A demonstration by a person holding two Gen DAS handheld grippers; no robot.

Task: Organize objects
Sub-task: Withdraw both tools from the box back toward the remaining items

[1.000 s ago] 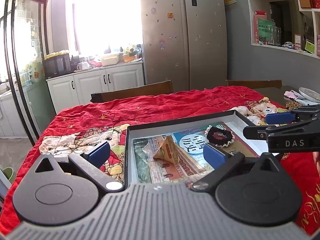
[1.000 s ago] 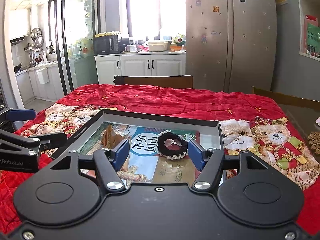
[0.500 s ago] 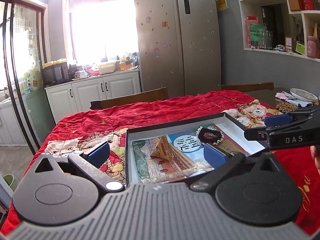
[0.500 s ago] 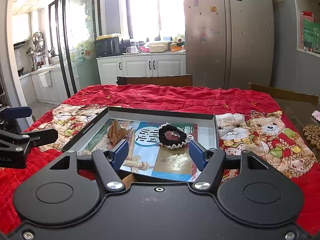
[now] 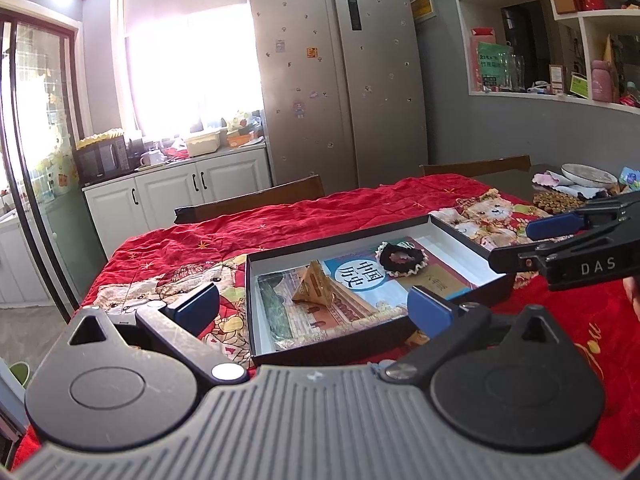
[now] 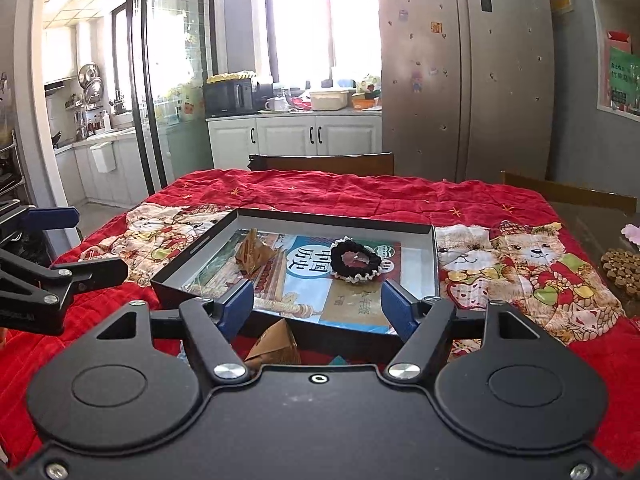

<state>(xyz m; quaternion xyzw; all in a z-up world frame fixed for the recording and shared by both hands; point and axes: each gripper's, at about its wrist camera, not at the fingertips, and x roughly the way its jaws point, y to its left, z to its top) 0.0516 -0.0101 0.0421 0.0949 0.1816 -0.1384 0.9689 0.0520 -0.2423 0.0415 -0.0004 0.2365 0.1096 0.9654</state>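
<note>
A shallow black tray (image 5: 256, 356) (image 6: 332, 218) lies on the red quilted tablecloth. In it lie a book with Chinese characters (image 5: 360, 276) (image 6: 308, 260), a black scrunchie with white trim (image 5: 402, 258) (image 6: 355, 261) and a brown pyramid packet (image 5: 314, 289) (image 6: 253, 254). A second brown pyramid packet (image 6: 276, 344) lies on the cloth just in front of the tray, between the right fingers. My left gripper (image 5: 312, 308) is open and empty before the tray's near left corner. My right gripper (image 6: 318, 308) is open and empty at the tray's near edge.
Wooden chair backs (image 6: 320, 162) stand at the table's far side, with a large fridge (image 5: 344, 80) behind. A plate (image 5: 588, 174) and a beaded mat (image 6: 624, 270) lie on the bare table right of the cloth. Wall shelves (image 5: 560, 32) hang at the right.
Both grippers have pulled back and risen from the tray, so the tray looks farther away. The second packet in front of the tray has come into the right wrist view.
</note>
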